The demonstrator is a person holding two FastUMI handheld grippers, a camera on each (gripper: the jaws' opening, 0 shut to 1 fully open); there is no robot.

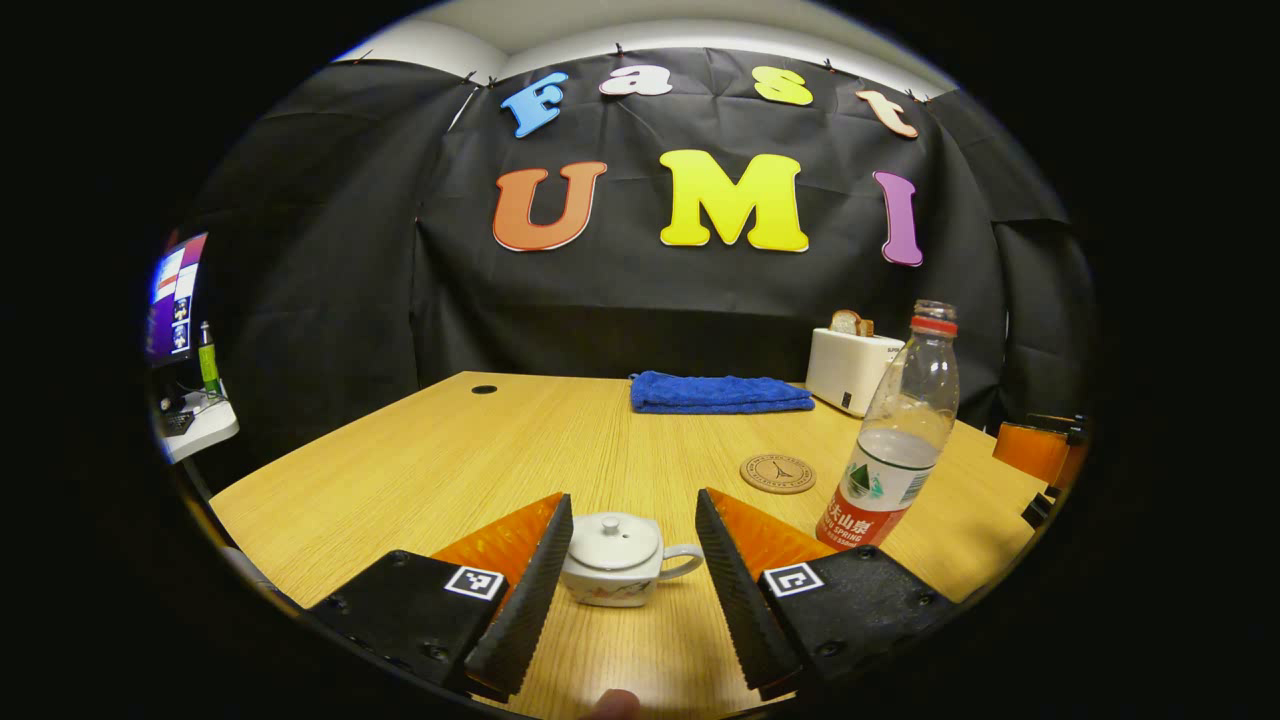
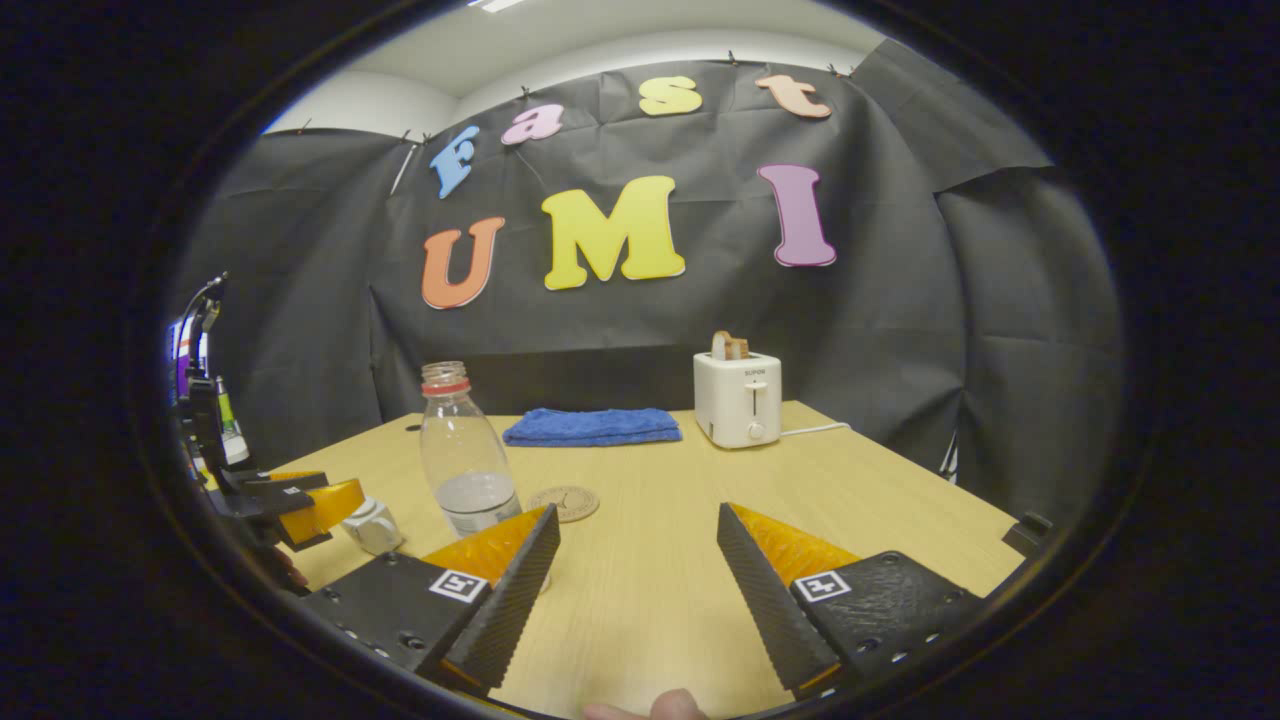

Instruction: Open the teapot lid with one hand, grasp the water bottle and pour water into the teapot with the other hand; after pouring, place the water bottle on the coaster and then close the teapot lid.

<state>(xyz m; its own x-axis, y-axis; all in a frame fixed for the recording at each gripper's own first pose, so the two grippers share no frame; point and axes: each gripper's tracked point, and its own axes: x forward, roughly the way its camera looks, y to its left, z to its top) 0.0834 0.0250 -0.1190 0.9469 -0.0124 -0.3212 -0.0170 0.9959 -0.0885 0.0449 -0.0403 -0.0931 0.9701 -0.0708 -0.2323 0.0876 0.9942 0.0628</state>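
Observation:
A small white teapot [image 1: 615, 565] with its lid [image 1: 612, 538] on stands on the wooden table [image 1: 420, 470], between the spread fingers of my left gripper [image 1: 632, 545], which is open and not touching it. An uncapped clear water bottle [image 1: 895, 440], partly filled, stands upright to the right of the teapot. A round cork coaster [image 1: 778, 473] lies just behind and left of the bottle. My right gripper [image 2: 637, 535] is open over bare table, with the bottle [image 2: 465, 455] beyond its left finger, the coaster [image 2: 565, 503] nearby and the teapot [image 2: 372, 525] at the far left.
A folded blue towel [image 1: 720, 392] lies at the back of the table beside a white toaster [image 1: 850, 370] holding a slice of bread. A monitor and a small side table [image 1: 190, 420] stand off to the left. The toaster [image 2: 738, 398] is straight ahead of the right gripper.

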